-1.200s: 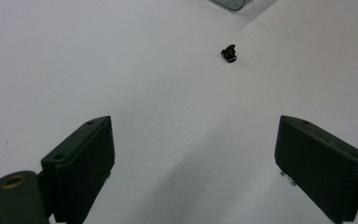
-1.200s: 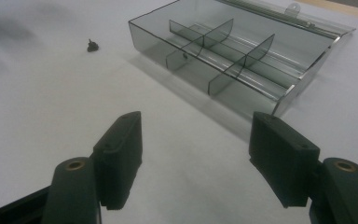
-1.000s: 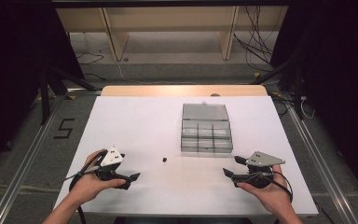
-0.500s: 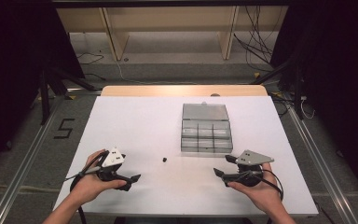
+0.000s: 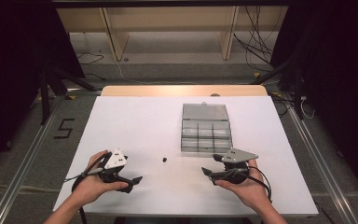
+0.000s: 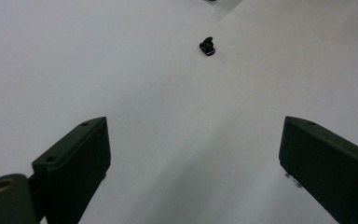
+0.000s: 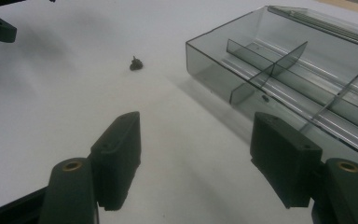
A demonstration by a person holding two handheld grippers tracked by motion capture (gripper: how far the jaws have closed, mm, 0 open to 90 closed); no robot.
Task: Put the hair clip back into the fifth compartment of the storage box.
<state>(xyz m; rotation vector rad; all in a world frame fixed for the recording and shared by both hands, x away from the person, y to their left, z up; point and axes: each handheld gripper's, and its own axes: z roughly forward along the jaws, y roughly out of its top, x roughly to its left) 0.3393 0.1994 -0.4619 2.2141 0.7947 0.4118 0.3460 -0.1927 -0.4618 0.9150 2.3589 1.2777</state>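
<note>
jaws on left gripper and right gripper gape empty; small black part looks light, rigid, needs fingertip-precise pinch across its body.

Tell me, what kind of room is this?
Probably a lab set up for recording handling tasks, not a home. A bare white table sits among dark curtains, loose cables lie on the floor, and a person holds a camera-carrying left gripper and right gripper.
</note>
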